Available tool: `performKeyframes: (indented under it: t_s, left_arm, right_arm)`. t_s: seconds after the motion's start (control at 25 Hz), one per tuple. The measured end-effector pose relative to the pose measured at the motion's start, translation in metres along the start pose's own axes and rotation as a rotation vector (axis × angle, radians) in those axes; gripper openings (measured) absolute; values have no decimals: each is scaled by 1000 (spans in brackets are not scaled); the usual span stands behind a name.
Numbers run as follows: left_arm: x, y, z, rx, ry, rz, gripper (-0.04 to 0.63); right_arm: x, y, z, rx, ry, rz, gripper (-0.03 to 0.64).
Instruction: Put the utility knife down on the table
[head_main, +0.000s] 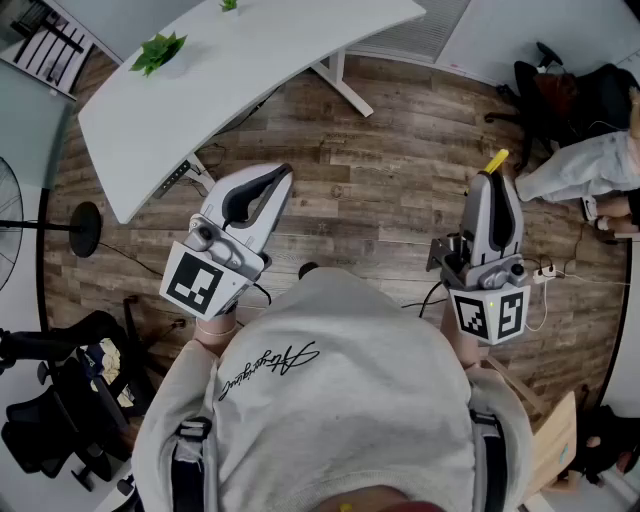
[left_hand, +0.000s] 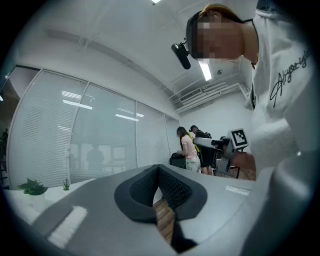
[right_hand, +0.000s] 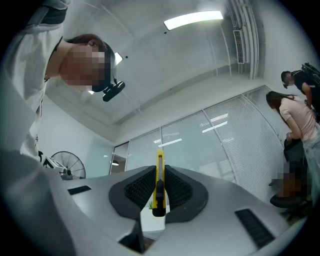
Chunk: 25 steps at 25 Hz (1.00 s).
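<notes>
Clamping the yellow utility knife (right_hand: 159, 181) in my right gripper (head_main: 491, 180), I have it over the wood floor (head_main: 380, 200), well apart from the white table (head_main: 250, 60), while my left gripper (head_main: 283, 175) has its jaws together on nothing.

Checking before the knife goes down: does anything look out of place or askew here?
Nothing spilled or damaged. The yellow utility knife sits clamped straight in the right gripper, over the wood floor; the white table lies ahead-left.
</notes>
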<state>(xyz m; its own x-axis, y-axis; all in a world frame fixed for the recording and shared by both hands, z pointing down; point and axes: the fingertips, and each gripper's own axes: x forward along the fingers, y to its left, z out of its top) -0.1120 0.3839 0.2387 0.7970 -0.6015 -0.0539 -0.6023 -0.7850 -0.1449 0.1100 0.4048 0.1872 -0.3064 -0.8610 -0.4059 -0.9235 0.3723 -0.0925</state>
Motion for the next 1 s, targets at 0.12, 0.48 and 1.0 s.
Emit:
performKeyframes:
  t_s: [0.12,0.48,1.0]
  left_arm:
    - [1,-1,3,-2,-10,2,-11]
    - [0,-14,4,-8,-11,-4,-11]
    - [-3,-19,8,-31,-16,10,-11]
  right_arm:
    - [-2,0,0,0,8,3,52]
    - [-13,1,0,-15,27,10,52]
    - [-14,10,-9,-2,82,44,54]
